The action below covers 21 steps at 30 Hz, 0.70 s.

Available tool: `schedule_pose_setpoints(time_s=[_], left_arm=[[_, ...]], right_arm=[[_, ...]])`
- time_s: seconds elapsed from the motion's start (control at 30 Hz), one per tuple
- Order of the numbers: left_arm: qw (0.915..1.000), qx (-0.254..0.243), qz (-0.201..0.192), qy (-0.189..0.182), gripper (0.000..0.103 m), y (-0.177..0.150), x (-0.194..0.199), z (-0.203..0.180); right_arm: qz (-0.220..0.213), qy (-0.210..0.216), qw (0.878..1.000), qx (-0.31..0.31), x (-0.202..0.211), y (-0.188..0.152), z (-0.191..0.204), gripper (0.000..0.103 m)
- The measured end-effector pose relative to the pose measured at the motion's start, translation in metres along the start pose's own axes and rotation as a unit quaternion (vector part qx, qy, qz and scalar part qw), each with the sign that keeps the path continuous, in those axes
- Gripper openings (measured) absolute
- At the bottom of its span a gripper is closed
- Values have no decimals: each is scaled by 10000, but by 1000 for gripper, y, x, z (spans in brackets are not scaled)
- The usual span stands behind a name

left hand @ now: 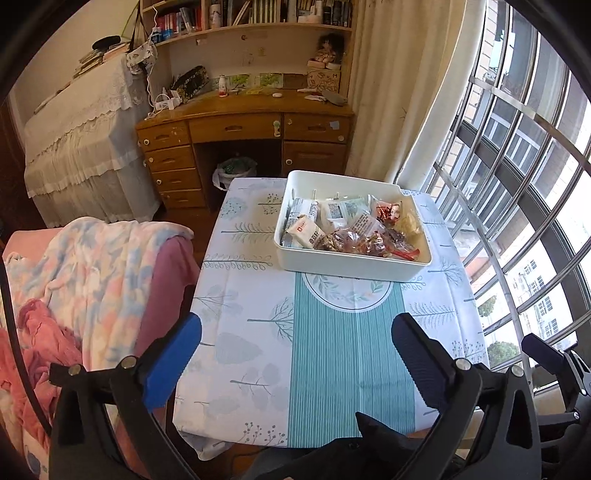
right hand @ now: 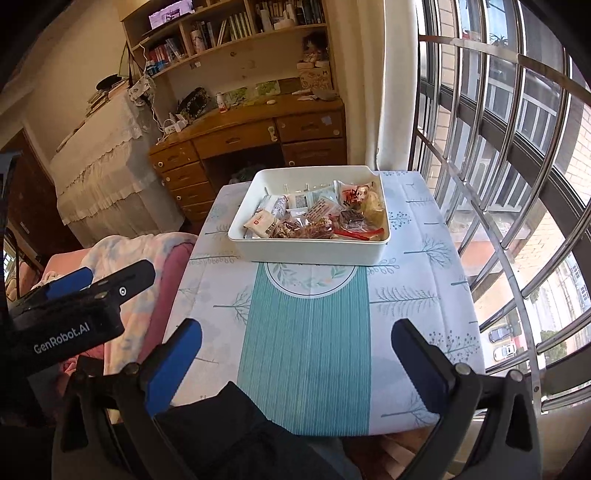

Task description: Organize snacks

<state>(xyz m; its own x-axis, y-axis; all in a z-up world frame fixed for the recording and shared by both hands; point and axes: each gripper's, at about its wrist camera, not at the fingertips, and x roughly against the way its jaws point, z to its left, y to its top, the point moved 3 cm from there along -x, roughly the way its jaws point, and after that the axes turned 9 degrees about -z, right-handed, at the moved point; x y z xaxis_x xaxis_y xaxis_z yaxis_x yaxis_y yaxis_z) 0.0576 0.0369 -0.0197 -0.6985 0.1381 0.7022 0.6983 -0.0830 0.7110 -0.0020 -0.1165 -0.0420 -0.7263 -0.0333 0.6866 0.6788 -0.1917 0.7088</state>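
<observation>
Snacks point(left hand: 351, 229) lie heaped in the white bin point(left hand: 295, 254) at the worktop's point(left hand: 258, 332) far end, gathered for sorting. Left gripper point(left hand: 295, 354) hangs back, jaws apart and empty.

From the right wrist — right gripper point(right hand: 295, 354) likewise held short of the bin, jaws apart.

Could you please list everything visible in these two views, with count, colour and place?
bin: one, white, far half of the table
snack packets: many, white, red and brown, piled inside the bin
tablecloth: one, white with a teal stripe, covering the table
blanket: one, pastel pink and blue, draped left of the table
desk: one, wooden, against the far wall
bookshelf: one, wooden, above the desk
window bars: several, metal, right side
left hand-held gripper: one, black with blue pads, open, above the near table
right hand-held gripper: one, same colours, open, empty
</observation>
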Motion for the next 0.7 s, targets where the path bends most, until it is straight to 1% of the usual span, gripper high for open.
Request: schedule_pose_setpoints(time_s=[0.23, 0.7], left_arm=[[9998, -91, -184, -43, 102, -1, 7, -7], [9997, -113, -189, -88, 102, -1, 5, -13]], right_arm=[[-7, 43, 10000, -41, 3, -3, -2, 103], [75, 141, 9999, 12, 1, -3, 0, 103]])
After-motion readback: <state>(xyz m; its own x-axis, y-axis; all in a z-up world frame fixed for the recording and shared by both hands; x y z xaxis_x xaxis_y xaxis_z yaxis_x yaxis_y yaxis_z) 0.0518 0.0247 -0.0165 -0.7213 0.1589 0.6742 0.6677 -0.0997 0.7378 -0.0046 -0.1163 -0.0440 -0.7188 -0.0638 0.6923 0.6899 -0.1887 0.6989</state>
